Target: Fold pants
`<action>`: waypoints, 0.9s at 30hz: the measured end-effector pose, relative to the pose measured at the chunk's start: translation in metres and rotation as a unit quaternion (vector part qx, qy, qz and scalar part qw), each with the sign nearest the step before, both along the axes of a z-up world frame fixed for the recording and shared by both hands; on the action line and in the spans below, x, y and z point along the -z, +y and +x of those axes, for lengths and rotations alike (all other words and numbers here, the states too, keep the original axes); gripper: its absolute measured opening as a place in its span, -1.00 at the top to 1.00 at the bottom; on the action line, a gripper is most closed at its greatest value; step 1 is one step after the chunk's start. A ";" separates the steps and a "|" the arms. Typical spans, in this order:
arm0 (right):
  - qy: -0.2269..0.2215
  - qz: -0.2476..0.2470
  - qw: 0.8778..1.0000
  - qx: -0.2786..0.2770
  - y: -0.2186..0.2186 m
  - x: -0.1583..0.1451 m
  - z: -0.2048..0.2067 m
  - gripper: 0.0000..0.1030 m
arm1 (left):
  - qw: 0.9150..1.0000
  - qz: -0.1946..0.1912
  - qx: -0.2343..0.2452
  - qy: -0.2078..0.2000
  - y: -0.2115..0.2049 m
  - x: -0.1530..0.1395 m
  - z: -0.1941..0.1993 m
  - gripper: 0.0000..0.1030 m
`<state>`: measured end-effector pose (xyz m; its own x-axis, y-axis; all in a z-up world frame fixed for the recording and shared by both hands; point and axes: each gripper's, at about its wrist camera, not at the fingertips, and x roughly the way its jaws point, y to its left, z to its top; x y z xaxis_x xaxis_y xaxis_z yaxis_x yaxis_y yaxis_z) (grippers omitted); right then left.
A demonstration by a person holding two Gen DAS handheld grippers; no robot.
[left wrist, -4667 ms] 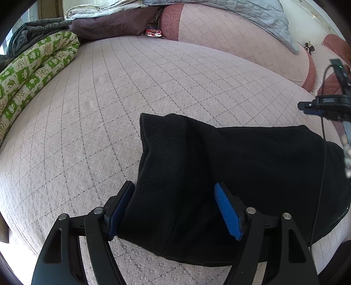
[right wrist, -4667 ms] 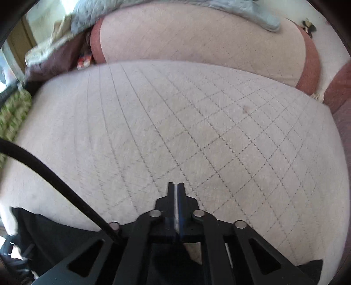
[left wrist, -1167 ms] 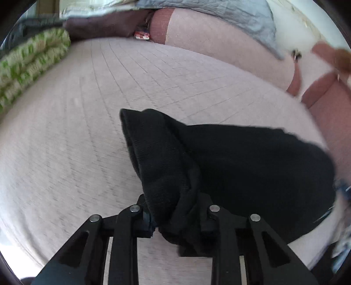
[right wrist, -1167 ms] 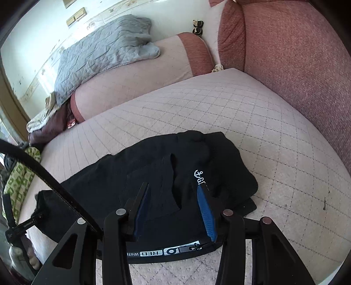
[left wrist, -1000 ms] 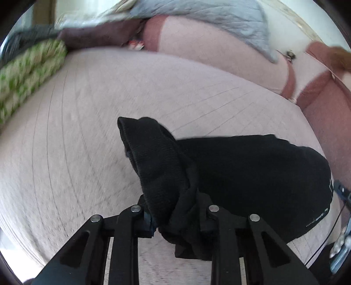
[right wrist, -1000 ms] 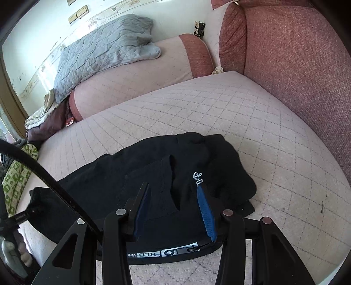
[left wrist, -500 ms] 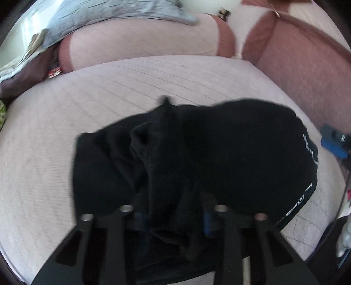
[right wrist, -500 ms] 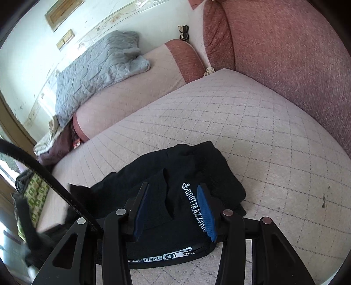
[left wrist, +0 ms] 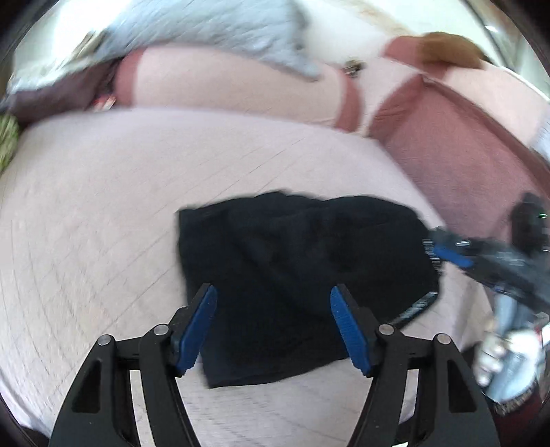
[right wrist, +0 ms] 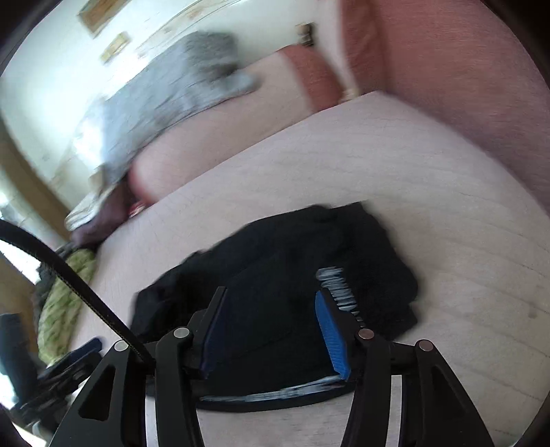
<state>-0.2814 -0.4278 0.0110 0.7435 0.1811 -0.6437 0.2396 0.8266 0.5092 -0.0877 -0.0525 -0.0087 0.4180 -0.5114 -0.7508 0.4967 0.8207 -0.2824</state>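
Observation:
The black pants (left wrist: 302, 261) lie folded in a compact heap on the pale quilted bed (left wrist: 89, 220). My left gripper (left wrist: 275, 309) hovers over their near edge. Its jaws are opening, and the blue pads (left wrist: 202, 323) stand wide apart, clear of the cloth. In the right wrist view the pants (right wrist: 292, 275) show white lettering (right wrist: 338, 289) by the waistband. My right gripper (right wrist: 271, 330) is low over that waistband end, its jaws opening and its pads not pressing on the cloth. From the left wrist view the right gripper (left wrist: 453, 254) appears at the pants' right edge.
A grey quilt (left wrist: 213, 31) drapes over a pink bolster (left wrist: 220, 86) at the back. Red-brown cushions (left wrist: 457, 161) line the right side. A green patterned blanket (right wrist: 65, 295) and dark cloth (right wrist: 99, 220) lie at the left. A person's hand (left wrist: 495, 347) holds the right tool.
My left gripper carried the pant-leg end rightward over the waist part, let it go and opened wide. The right gripper's jaws spread a little wider over the waistband.

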 end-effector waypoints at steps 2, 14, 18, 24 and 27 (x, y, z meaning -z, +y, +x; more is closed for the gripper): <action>-0.015 0.037 0.998 -0.040 0.018 -0.004 0.014 -0.10 | 1.000 -0.008 -0.007 0.028 0.003 0.014 0.007 -0.29; 0.109 0.006 0.992 -0.065 0.080 0.055 0.100 0.61 | 0.999 0.035 0.018 -0.015 -0.005 0.040 -0.008 -0.27; 0.068 -0.029 0.997 0.011 0.044 0.027 0.055 0.26 | 1.000 -0.004 0.016 0.021 0.007 0.024 -0.005 -0.27; 0.019 -0.010 0.987 0.161 -0.042 0.021 -0.032 -0.43 | 0.997 -0.015 0.081 0.007 -0.040 -0.026 0.003 -0.31; 0.032 0.047 0.982 0.178 -0.061 0.047 -0.047 -0.43 | 0.989 0.020 0.147 0.004 -0.104 -0.039 0.013 -0.35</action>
<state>-0.3284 -0.4889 -0.0364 0.7297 -0.0216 -0.6834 0.5381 0.6349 0.5544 -0.0751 -0.1566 0.0301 0.2489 -0.5803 -0.7754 0.7136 0.6512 -0.2582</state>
